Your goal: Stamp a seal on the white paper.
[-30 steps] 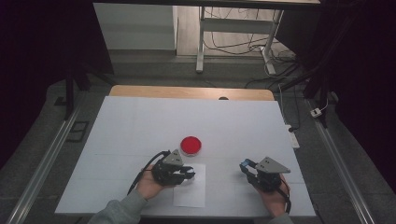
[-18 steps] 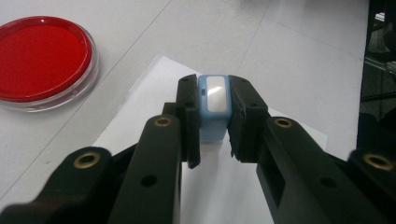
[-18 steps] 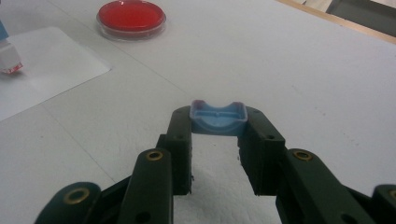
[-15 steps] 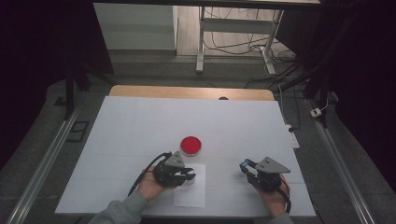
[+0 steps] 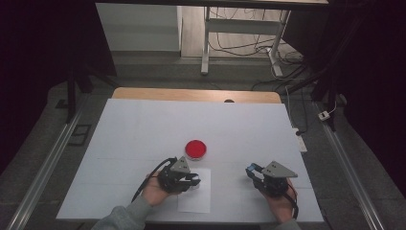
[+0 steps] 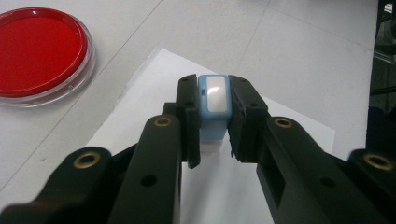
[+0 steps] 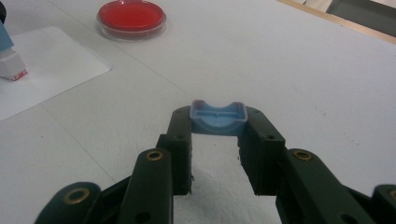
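A small light-blue stamp (image 6: 214,100) with a white base stands upright on a white sheet of paper (image 6: 289,140), and my left gripper (image 6: 215,84) is shut on it. In the high view the left gripper (image 5: 194,181) rests over the paper (image 5: 195,201), just below a round red ink pad (image 5: 196,149) in a clear dish. My right gripper (image 7: 218,114) is shut on a light-blue cap (image 7: 218,122) held just above the table. In the high view the right gripper (image 5: 252,172) sits to the right of the paper.
The white table (image 5: 143,129) stretches wide behind the ink pad (image 7: 131,18). The stamp (image 7: 9,58) and paper (image 7: 51,65) lie at the far left of the right gripper view. Beyond the table's wooden far edge (image 5: 191,95) are cables and a metal frame.
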A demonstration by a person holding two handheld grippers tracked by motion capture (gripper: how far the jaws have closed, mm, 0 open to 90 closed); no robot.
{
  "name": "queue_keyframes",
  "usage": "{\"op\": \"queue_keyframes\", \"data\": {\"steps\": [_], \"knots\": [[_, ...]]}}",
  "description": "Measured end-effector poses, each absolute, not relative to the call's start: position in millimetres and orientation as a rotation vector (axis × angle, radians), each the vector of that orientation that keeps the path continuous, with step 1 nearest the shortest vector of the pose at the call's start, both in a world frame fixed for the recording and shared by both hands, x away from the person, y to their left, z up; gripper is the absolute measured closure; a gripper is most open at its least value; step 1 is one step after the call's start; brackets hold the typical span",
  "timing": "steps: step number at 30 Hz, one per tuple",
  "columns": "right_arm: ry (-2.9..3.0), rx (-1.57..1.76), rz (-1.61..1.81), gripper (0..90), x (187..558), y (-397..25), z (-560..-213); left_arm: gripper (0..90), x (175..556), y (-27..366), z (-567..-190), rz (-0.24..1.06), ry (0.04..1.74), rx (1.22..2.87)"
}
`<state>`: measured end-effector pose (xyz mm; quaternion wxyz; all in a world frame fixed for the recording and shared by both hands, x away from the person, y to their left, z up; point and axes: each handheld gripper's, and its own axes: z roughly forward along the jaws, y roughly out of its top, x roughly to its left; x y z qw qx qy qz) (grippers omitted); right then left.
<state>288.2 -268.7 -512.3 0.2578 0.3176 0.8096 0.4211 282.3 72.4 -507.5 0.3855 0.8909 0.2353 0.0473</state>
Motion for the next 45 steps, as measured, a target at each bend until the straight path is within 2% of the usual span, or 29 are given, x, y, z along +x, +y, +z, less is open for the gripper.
{"op": "queue_keyframes", "data": {"steps": [45], "knots": [[2.196, 0.856, 1.13, 65.5, 287.3, -267.1, -512.4, 75.9, 277.5, 66.0, -508.1, 0.172, 0.572, 2.36]]}}
